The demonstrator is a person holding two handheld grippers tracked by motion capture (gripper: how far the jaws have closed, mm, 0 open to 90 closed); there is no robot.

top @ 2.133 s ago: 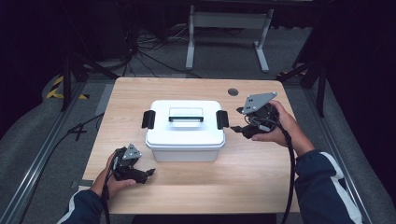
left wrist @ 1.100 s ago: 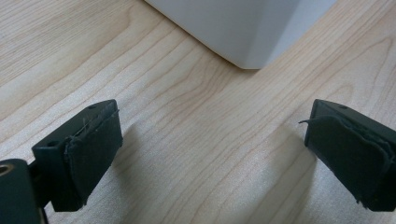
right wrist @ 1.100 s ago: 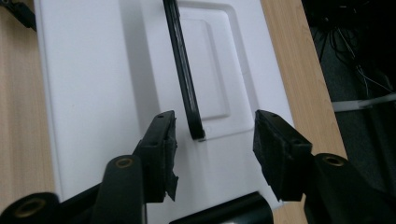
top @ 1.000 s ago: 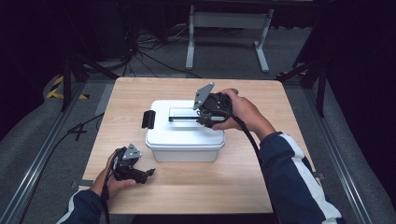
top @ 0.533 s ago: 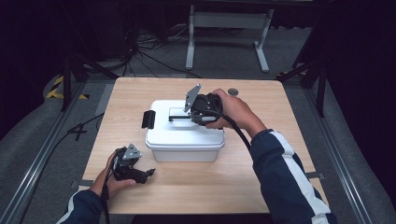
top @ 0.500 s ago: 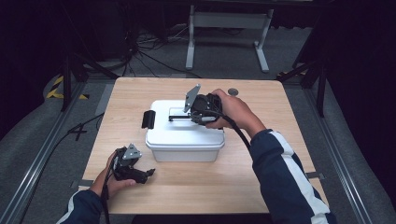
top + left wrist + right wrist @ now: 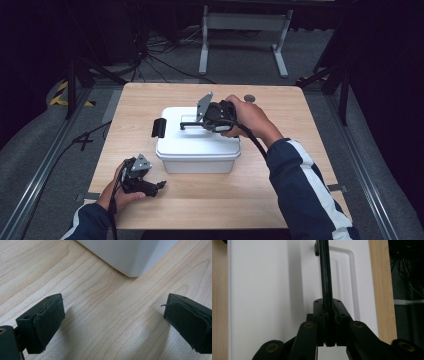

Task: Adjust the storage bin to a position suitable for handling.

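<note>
plastic box (image 7: pixel 197 145) sits in the middle of the table (image 7: pixel 300 125). it looks hard and smooth, so its thin black handle (image 7: pixel 325 272) is the best place to grab. right gripper (image 7: pixel 329 315) pinches that handle tight. left gripper (image 7: pixel 112 320) rests nearby, jaws wide apart, holding nothing.

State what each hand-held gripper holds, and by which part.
The right hand-held gripper is shut on the black carry handle of the white lidded box, gripping the bar. The left hand-held gripper is open, holding nothing.
</note>
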